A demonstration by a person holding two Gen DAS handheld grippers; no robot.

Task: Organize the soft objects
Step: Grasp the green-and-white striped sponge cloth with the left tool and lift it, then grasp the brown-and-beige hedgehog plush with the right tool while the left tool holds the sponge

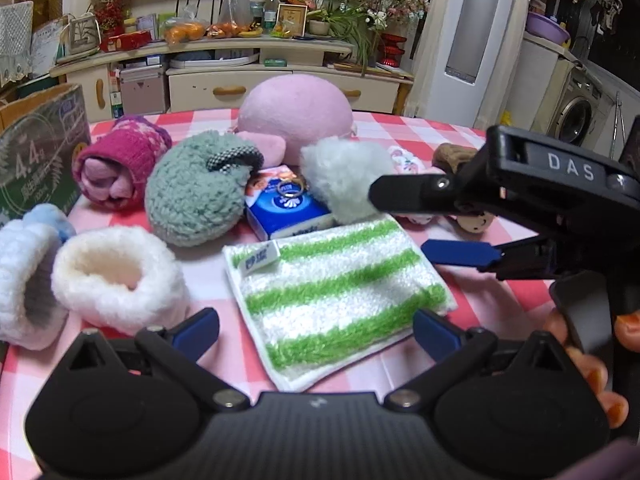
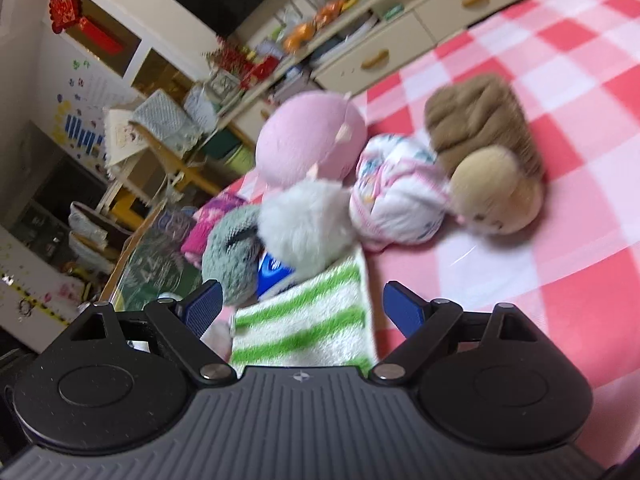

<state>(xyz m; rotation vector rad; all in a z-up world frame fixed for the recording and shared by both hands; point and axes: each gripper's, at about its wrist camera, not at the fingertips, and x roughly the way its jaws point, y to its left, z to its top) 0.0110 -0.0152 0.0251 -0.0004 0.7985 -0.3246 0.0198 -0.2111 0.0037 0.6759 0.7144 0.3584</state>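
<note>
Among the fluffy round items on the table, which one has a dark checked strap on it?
The grey-green fluffy one, left of the blue tissue pack. A checked strap lies across its top; the white fluffy ones beside it have none.

The pink-checked tabletop (image 1: 480, 128) carries a green-striped towel (image 1: 340, 296), tissue pack (image 1: 284, 210), fluffy cuffs (image 1: 120, 276), pink plush (image 1: 296, 116) and cardboard box (image 1: 40, 148)

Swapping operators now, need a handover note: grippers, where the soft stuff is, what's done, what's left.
Left gripper: open, empty, over the near end of the striped towel.
Right gripper: open, empty, at the towel's right edge.
The grey-green mitt, white fluffy ball, pink plush, tissue pack and white cuffs sit loose on the checked tablecloth.
Done: nothing sorted by the look of it.
Left: probably grab the towel first, then the rest.
</note>
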